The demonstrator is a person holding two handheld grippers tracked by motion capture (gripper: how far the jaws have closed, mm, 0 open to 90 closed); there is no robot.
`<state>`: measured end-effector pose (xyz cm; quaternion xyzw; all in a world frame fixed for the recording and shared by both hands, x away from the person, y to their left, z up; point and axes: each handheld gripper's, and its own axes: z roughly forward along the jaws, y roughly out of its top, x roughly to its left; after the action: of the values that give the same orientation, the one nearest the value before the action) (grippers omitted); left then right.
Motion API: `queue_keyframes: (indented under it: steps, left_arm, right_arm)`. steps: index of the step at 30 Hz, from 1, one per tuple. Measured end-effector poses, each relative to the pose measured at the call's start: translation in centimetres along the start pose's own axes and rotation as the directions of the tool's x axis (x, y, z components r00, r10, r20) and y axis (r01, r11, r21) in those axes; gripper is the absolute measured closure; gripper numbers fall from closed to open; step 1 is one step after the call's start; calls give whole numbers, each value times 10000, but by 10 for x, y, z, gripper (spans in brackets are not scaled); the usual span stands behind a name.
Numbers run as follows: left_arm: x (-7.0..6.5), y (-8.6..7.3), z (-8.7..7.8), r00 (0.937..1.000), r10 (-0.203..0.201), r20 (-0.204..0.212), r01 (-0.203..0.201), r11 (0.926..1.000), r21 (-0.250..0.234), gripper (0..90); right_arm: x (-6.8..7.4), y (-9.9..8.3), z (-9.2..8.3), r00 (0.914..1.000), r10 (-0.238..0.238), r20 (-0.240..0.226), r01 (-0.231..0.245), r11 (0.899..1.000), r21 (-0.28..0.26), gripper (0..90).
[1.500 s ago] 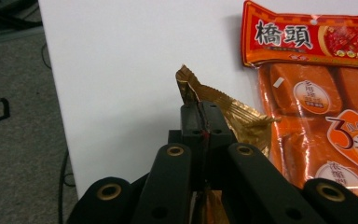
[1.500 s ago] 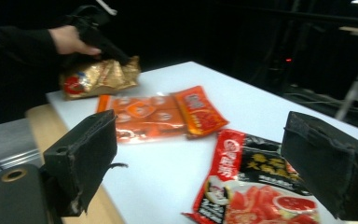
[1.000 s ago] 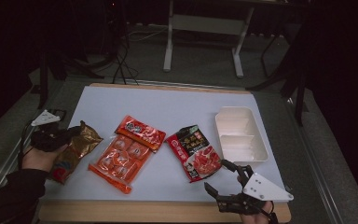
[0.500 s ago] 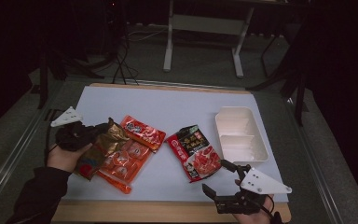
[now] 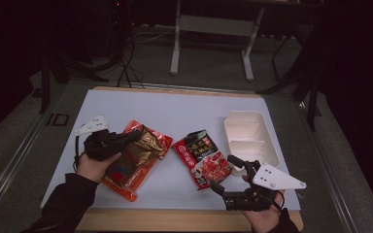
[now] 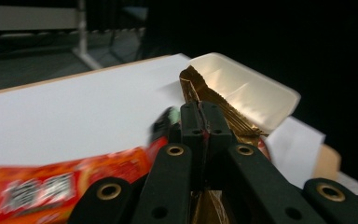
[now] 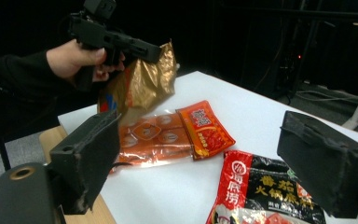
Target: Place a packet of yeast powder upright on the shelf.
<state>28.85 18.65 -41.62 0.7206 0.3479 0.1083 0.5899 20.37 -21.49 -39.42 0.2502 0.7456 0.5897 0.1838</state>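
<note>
While our left gripper (image 5: 135, 136) has its jaws pressed together on the top edge of the golden-brown packet (image 5: 135, 154), this packet hangs in the air above the orange-red packet (image 5: 126, 182), which lies flat on the white table (image 5: 184, 109). Our right gripper (image 5: 228, 172) has its jaws wide apart and holds nothing; it is just beside the red and black packet (image 5: 201, 155). Near the right edge stands the white tray (image 5: 247, 133) with two compartments, both empty. We count three packets and one tray.
</note>
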Motion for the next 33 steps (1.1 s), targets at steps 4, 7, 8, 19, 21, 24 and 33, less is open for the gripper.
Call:
queue_keyframes:
  steps: [4,7,8,19,21,24,33]
  left_arm:
    - [-12,-1,13,9983,-80,569,97,9995,-293,900]
    - [-19,-1,20,9966,-166,813,206,9986,-491,900]
    - [-21,-1,23,9957,-214,898,264,9981,-550,900]
    - [-37,-4,42,9868,-102,1618,333,9895,-1408,900]
    - [-39,-5,45,9852,12,1711,270,9864,-1622,900]
    - [-41,-5,47,9818,-72,1896,422,9825,-1812,900]
    - [-52,-4,59,9615,-118,2744,850,9628,-2565,900]
  right_arm:
    - [-1,3,3,10000,-47,-82,47,10000,22,147]
    - [-2,5,7,9998,-102,-180,103,9999,46,166]
    - [-2,6,9,9998,-83,-201,84,9999,67,167]
    - [-8,11,29,9996,-41,-281,49,9997,255,171]
    - [-11,12,33,9996,46,-289,-36,9993,361,171]
    - [-14,12,36,9995,134,-296,-119,9987,494,173]
    - [-19,14,45,9973,434,-594,-387,9963,770,257]
